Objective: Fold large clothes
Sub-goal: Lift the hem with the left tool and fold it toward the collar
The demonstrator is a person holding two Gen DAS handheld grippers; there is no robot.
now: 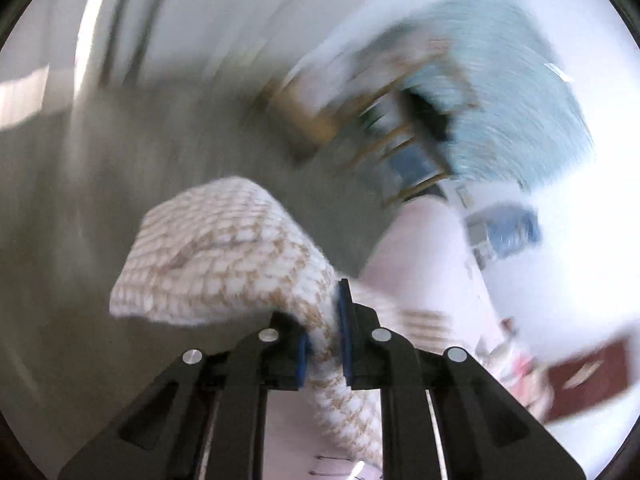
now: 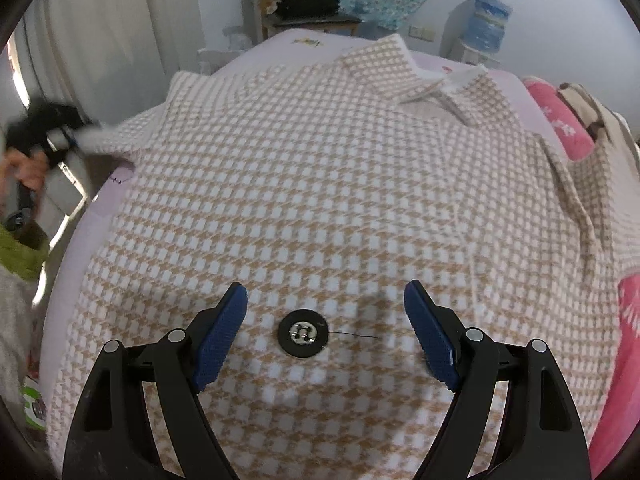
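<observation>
One houndstooth coat (image 2: 320, 184) lies spread flat over the bed (image 2: 276, 46), collar toward one o'clock. Its sleeve (image 1: 224, 252) is lifted off at nine o'clock, pinched tight in the left claw (image 1: 324, 344); that view is badly blurred, so probably the cuff end. Right claw (image 2: 326, 312) hovers spread apart over a black button (image 2: 303, 333).

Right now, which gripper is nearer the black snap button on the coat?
Right. The right gripper hangs open with the button between its fingers; the left gripper pinches the coat at its far left edge.
</observation>
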